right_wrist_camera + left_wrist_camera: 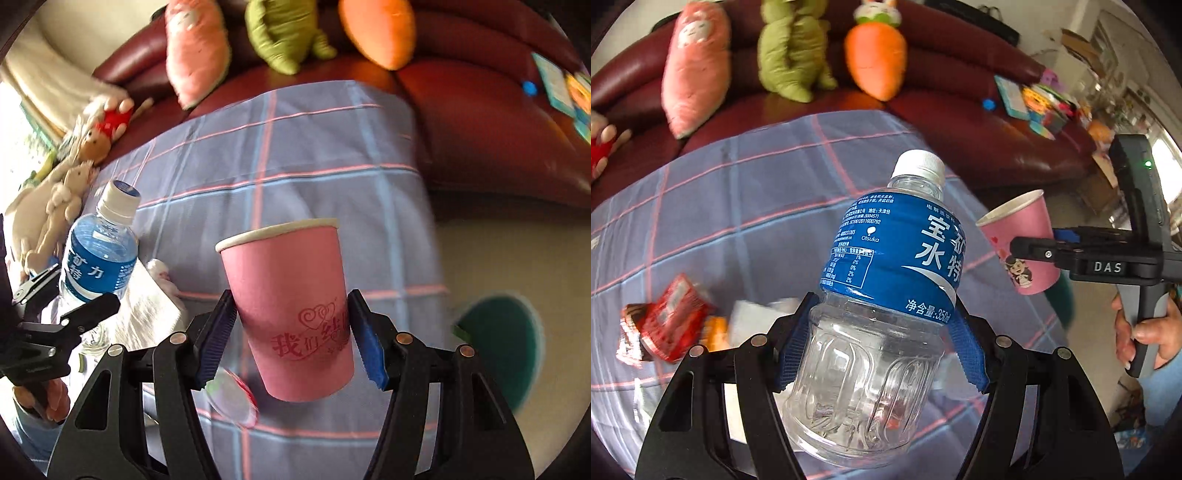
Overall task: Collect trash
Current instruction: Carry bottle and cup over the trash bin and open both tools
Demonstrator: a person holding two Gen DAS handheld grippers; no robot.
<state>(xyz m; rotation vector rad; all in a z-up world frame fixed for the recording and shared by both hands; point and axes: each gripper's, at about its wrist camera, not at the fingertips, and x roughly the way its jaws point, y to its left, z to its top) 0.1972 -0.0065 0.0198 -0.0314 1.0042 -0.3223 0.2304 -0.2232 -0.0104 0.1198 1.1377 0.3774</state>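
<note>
My left gripper (882,339) is shut on an empty clear plastic bottle (886,295) with a blue label and white cap, held upright above the checked cloth. My right gripper (291,339) is shut on a pink paper cup (291,306), held upright off the table. The cup (1023,240) and right gripper (1034,251) also show at the right of the left wrist view. The bottle (99,258) and left gripper (74,321) show at the left of the right wrist view. Red snack wrappers (665,321) and crumpled white tissue (753,317) lie on the cloth.
The table wears a blue-grey checked cloth (757,206). A dark red sofa (979,140) behind holds plush toys (875,55) and booklets (1034,103). A clear lid with red rim (232,402) lies under the cup. A round green bin or mat (506,350) sits on the floor at right.
</note>
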